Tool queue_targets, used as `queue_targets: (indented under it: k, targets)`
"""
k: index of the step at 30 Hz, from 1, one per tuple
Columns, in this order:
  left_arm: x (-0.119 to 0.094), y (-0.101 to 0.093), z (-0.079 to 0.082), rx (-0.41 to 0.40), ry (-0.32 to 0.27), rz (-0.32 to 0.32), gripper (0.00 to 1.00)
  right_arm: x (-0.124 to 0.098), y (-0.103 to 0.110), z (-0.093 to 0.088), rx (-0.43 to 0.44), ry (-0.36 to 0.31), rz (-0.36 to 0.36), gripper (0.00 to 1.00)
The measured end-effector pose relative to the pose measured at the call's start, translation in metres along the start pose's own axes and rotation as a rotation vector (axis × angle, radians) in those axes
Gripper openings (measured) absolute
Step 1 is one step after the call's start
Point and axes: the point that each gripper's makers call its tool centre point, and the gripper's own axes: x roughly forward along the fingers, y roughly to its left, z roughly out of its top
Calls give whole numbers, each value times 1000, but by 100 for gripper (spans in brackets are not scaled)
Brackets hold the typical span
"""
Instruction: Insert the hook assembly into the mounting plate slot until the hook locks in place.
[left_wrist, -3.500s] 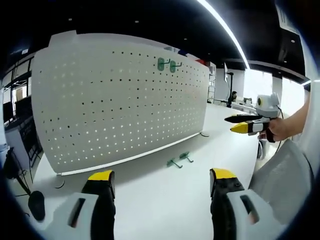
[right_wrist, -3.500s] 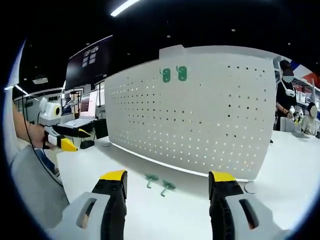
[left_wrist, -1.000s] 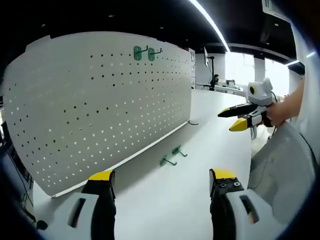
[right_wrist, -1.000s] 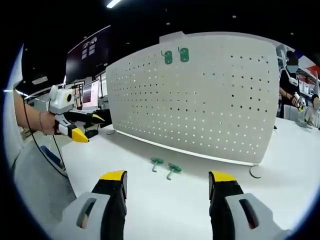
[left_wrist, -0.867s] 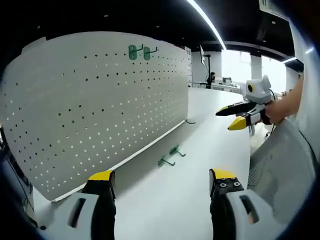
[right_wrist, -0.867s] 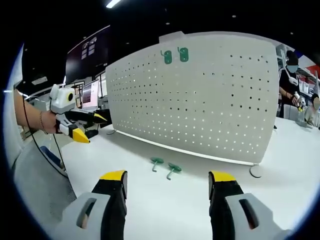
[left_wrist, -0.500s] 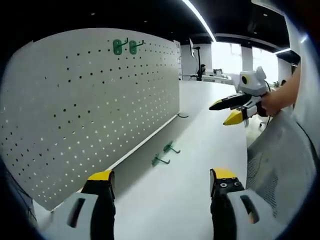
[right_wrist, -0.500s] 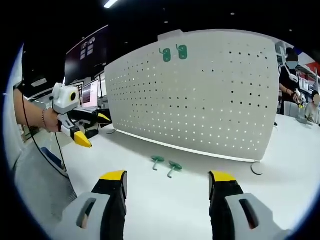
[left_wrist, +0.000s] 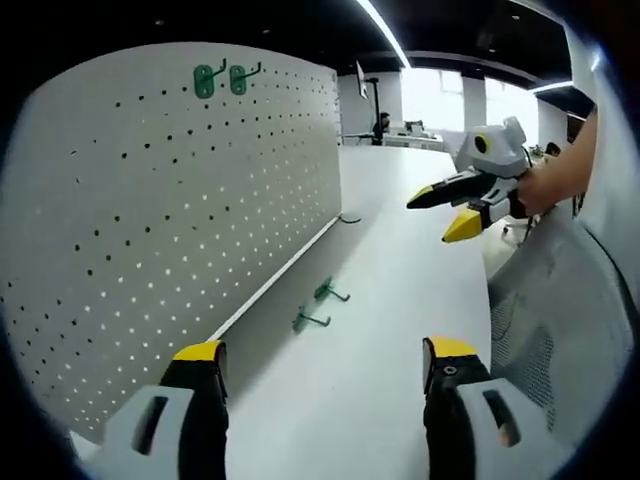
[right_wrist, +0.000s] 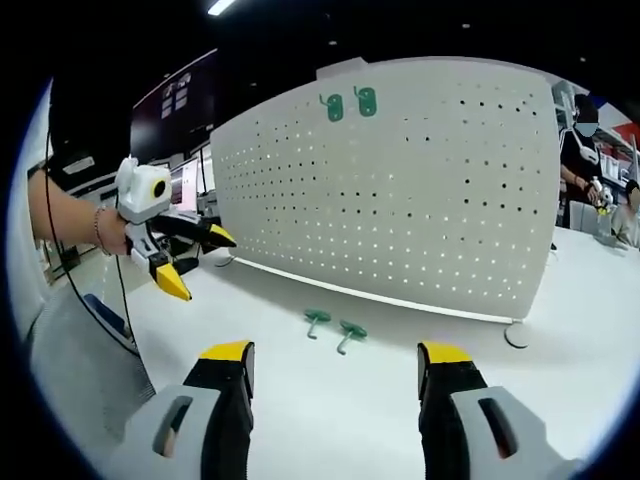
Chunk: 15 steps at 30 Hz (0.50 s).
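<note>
A white pegboard (left_wrist: 150, 200) (right_wrist: 420, 200) stands upright on the white table (left_wrist: 380, 300) (right_wrist: 300, 390). Two green hooks (left_wrist: 222, 80) (right_wrist: 349, 104) hang side by side near its top edge. Two more green hooks (left_wrist: 319, 306) (right_wrist: 334, 325) lie loose on the table in front of its base. My left gripper (left_wrist: 323, 352) (right_wrist: 198, 262) is open and holds nothing, well short of the loose hooks. My right gripper (right_wrist: 335, 352) (left_wrist: 441, 211) is also open and holds nothing, held above the table away from the board.
A round foot (right_wrist: 515, 337) of the pegboard sits on the table at its right end. Monitors (right_wrist: 185, 205) stand behind the left gripper. A person (right_wrist: 575, 160) stands beyond the board's right edge. A grey sleeve (left_wrist: 540, 330) fills the near right.
The left gripper has swung closer along the pegboard and its jaws have spread wider. The loose hooks and the hung hooks have not moved.
</note>
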Motion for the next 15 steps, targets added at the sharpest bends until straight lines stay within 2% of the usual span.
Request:
queue_targets:
  k: [15]
  targets:
    - [19,3,-1,56,86,-62,84,2,2,-3,-3,13,13,64]
